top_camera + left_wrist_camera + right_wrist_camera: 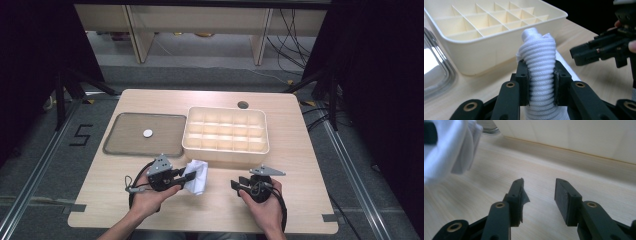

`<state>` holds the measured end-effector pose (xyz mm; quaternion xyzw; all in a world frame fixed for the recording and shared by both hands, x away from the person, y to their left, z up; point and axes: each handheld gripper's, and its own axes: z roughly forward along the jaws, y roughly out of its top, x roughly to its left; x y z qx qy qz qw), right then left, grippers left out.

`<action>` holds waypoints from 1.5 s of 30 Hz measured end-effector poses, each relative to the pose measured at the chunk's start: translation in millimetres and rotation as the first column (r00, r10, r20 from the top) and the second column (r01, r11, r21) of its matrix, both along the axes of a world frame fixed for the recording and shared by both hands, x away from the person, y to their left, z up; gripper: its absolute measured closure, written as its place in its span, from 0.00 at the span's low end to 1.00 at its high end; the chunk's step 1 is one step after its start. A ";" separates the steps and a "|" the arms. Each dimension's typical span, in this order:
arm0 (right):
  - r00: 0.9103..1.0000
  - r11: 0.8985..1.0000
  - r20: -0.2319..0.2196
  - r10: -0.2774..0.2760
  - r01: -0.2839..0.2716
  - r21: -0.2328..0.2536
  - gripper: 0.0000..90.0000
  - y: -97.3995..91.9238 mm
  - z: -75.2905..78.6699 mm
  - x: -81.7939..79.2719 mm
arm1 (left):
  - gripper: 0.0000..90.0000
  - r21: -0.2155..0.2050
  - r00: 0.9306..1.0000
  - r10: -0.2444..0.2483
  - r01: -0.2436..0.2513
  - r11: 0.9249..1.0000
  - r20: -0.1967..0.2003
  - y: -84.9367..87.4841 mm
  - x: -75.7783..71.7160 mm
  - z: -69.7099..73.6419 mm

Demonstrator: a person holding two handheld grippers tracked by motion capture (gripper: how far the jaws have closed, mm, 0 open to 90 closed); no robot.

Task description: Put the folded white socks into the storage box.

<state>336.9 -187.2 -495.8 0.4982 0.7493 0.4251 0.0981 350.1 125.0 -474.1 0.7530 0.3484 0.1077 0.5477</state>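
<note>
The high view looks forward and down from above the person's side, taking in the whole table [300, 150], with the divided cream box [226, 131] toward 12 o'clock of centre. The left gripper view sits low and very close behind its jaws, facing the white ribbed cloth [539, 65] they clamp, with the box [486, 30] at 11 o'clock. The right gripper view skims the tabletop [499, 170] toward the box wall [579, 137], sharing that cloth [446, 152] at 10 o'clock.
</note>
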 end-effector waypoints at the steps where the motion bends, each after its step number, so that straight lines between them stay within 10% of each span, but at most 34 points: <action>1: 1.000 1.000 -0.001 0.002 -0.002 0.005 0.66 -1.7 -0.5 -1.3 | 0.79 0.002 1.000 0.001 -0.001 1.000 0.010 0.5 1.3 1.8; 32: 0.998 0.999 0.048 -0.036 0.035 0.033 0.66 -22.3 -11.1 -9.6 | 0.78 0.016 0.966 0.119 -0.126 0.992 0.229 0.5 76.7 49.8; 45: 0.999 0.999 0.047 -0.025 0.023 0.047 0.66 -18.9 -11.4 -10.8 | 0.78 0.117 0.971 0.152 -0.175 0.978 0.182 -19.5 112.5 29.1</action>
